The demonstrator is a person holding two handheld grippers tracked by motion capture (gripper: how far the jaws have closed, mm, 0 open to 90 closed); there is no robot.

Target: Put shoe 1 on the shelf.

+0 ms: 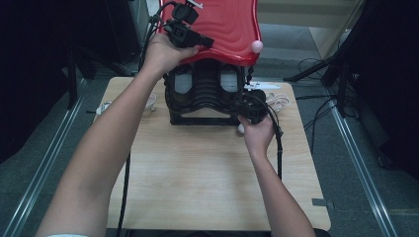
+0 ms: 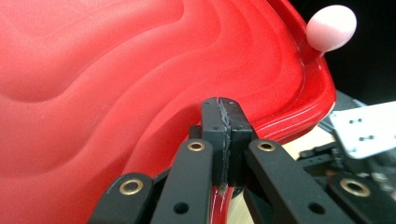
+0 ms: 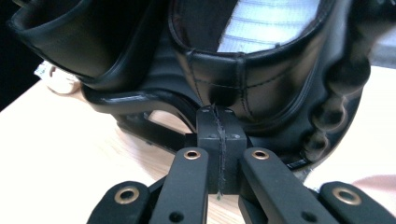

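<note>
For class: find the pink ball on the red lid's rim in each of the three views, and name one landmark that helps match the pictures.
High view: pink ball at the red lid's right edge, upper centre.
Left gripper view: top right corner, on the lid's rim.
Right gripper view: not in it.
Shared landmark: wooden table.

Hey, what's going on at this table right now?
A person is working on a black case with a raised red lid that stands on the wooden table. The left gripper, jaws shut, is up against the lid's lower edge, seemingly pinching it. The right gripper, also shut with nothing between its jaws, sits low beside the black base. A pink knob sticks out at the lid's corner.
</note>
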